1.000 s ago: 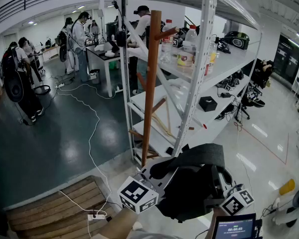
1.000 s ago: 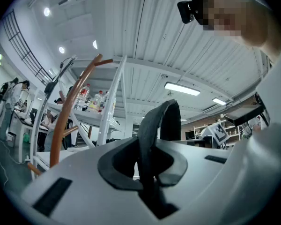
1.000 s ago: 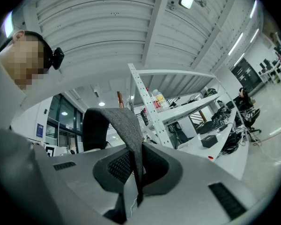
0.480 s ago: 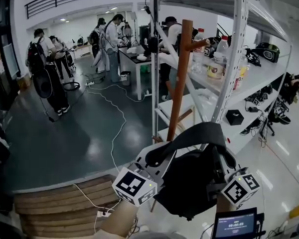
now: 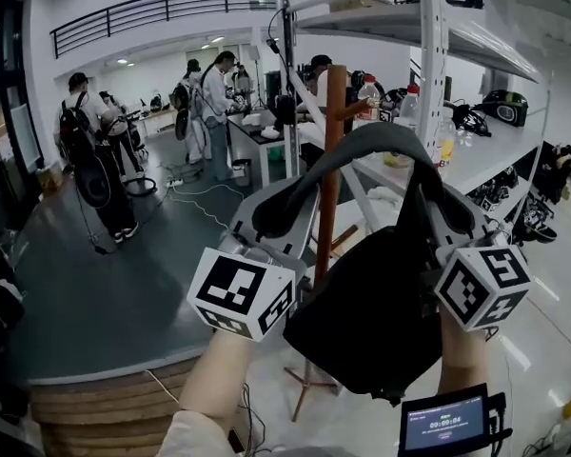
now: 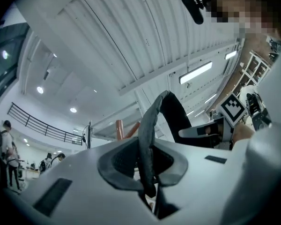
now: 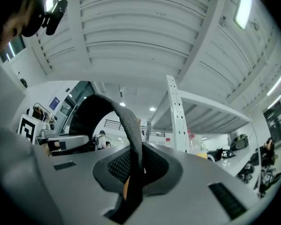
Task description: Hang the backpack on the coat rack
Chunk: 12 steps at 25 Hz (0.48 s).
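Observation:
A black backpack (image 5: 376, 322) hangs in the air from its grey top strap (image 5: 381, 141), which arches between both grippers. My left gripper (image 5: 285, 212) is shut on the strap's left end (image 6: 147, 144). My right gripper (image 5: 436, 208) is shut on the strap's right end (image 7: 131, 144). The brown wooden coat rack pole (image 5: 329, 160) stands just behind the bag, with a short peg (image 5: 354, 109) near its top. The strap loop is raised to about the height of the pole's top. The pole's top (image 6: 119, 128) also shows in the left gripper view.
White metal shelving (image 5: 476, 150) with bottles and gear stands right behind the rack. Several people work at tables (image 5: 252, 131) at the far left. Wooden steps (image 5: 105, 407) lie at the lower left. A small screen (image 5: 444, 427) sits below my right hand.
Both grippers have lifted the backpack well up, from low in front of the rack to the level of the pole's top, and the strap now arches higher.

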Available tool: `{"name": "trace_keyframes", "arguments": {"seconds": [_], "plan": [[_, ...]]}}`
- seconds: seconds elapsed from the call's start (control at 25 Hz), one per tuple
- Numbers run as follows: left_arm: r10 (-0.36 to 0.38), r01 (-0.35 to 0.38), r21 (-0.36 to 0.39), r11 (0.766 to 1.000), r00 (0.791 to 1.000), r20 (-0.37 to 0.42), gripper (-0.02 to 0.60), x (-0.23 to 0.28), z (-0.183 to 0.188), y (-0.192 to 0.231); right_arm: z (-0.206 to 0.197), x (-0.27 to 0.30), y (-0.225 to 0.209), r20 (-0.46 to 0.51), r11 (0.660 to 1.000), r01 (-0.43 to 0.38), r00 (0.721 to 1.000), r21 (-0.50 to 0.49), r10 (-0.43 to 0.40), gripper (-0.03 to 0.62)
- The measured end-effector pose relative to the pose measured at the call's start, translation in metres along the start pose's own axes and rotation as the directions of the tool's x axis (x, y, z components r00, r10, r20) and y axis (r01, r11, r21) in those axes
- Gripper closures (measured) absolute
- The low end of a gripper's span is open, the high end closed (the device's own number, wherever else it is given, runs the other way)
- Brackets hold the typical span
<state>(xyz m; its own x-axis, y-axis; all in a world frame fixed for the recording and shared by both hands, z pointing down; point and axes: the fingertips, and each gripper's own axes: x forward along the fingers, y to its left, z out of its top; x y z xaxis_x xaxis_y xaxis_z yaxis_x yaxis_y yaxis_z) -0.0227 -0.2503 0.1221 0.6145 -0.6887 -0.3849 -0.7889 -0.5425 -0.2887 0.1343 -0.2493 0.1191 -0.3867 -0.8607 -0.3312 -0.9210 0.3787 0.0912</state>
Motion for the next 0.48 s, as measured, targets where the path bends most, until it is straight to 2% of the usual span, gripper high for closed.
{"name": "trace_keyframes", "arguments": {"seconds": [0.16,0.24,0.36,0.48], "plan": [[0.032,-0.033,0.02,0.999,0.999,0.006,0.546,0.031,0.028,0.022,0.033,0.028,-0.012,0.003,0.997,0.029,1.0,-0.072,-0.029,0.556],[0.043,-0.043,0.003,0.999,0.999,-0.005,0.546,0.046,0.034,0.033,0.043,0.045,-0.016,-0.019,0.994,0.031,0.999,-0.105,-0.033,0.556],[0.049,-0.052,-0.068,0.996,0.998,-0.045,0.546,0.068,0.03,0.056,0.044,0.076,-0.019,-0.086,0.99,0.02,0.996,-0.14,-0.032,0.556],[0.047,-0.063,-0.156,0.986,0.994,-0.104,0.546,0.094,0.013,0.077,0.03,0.108,-0.027,-0.175,0.992,0.004,0.984,-0.125,-0.026,0.556]]}}
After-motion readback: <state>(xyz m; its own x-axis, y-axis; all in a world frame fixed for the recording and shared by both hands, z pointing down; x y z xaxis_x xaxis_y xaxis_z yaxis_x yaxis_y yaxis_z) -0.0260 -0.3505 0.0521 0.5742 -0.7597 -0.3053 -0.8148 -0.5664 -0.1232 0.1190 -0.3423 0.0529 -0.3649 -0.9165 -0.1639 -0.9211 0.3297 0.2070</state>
